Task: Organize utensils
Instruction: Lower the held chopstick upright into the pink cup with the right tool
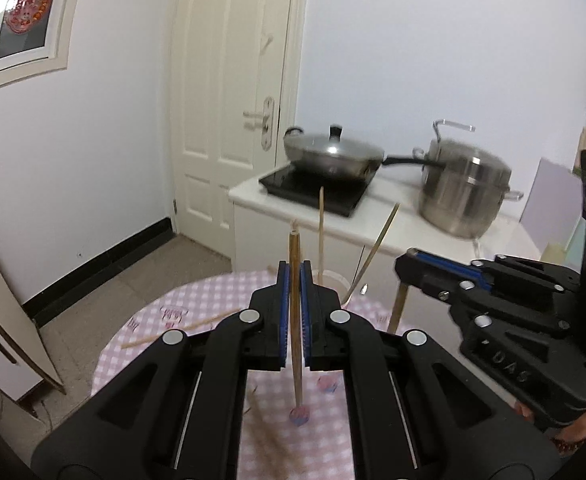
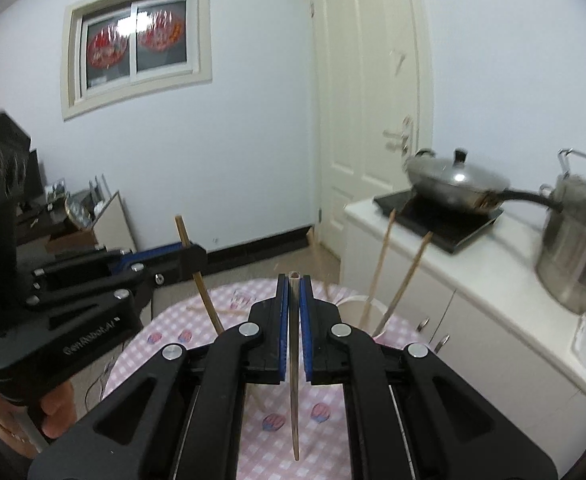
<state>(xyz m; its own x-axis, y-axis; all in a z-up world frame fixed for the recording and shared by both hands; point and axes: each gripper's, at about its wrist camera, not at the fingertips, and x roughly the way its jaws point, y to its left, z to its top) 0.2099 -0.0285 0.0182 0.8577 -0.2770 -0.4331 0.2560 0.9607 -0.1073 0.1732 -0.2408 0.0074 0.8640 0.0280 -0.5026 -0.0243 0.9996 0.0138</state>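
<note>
My left gripper is shut on a wooden chopstick that stands upright between its blue pads, above the pink checked tablecloth. To its right, my right gripper is shut on a second chopstick. The right wrist view shows that chopstick upright in the right gripper, and the left gripper at the left with its chopstick. A pale cup at the table's far edge holds two chopsticks. Another chopstick lies loose on the cloth.
Behind the table a white counter carries a black cooktop, a lidded wok and a steel pot. A closed door is at the back. A board leans by the left wall.
</note>
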